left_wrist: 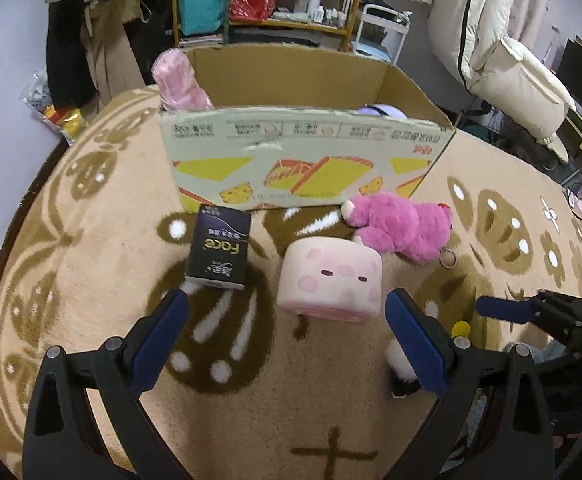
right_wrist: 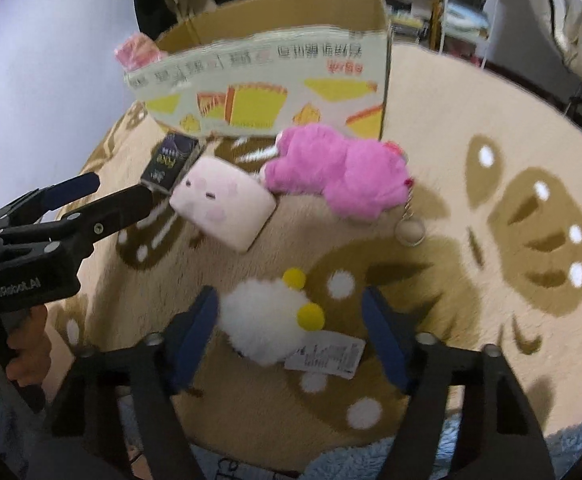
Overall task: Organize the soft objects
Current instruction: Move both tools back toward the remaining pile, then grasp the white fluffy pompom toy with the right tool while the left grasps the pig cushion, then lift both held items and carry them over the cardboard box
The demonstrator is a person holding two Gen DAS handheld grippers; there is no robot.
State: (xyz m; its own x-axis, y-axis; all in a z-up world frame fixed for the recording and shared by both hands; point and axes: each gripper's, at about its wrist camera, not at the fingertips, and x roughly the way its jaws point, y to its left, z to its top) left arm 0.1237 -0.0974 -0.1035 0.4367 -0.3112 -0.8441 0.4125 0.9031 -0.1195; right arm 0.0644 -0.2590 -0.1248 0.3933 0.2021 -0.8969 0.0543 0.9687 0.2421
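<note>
A pale pink square plush (left_wrist: 331, 278) lies on the rug just ahead of my open, empty left gripper (left_wrist: 287, 320); it also shows in the right wrist view (right_wrist: 223, 204). A magenta plush bear (left_wrist: 399, 224) (right_wrist: 339, 172) with a key ring lies right of it, in front of the open cardboard box (left_wrist: 303, 160) (right_wrist: 275, 80). My right gripper (right_wrist: 287, 320) is open, its fingers on either side of a white fluffy plush (right_wrist: 263, 320) with yellow pompoms and a paper tag. The left gripper (right_wrist: 103, 196) shows in the right wrist view.
A dark tissue pack (left_wrist: 219, 252) (right_wrist: 169, 164) lies left of the square plush. A pink plush (left_wrist: 179, 80) leans at the box's far left corner; a lilac object (left_wrist: 383, 111) is inside. Shelves, hanging coats and a white padded jacket (left_wrist: 503, 52) stand beyond the patterned rug (left_wrist: 91, 240).
</note>
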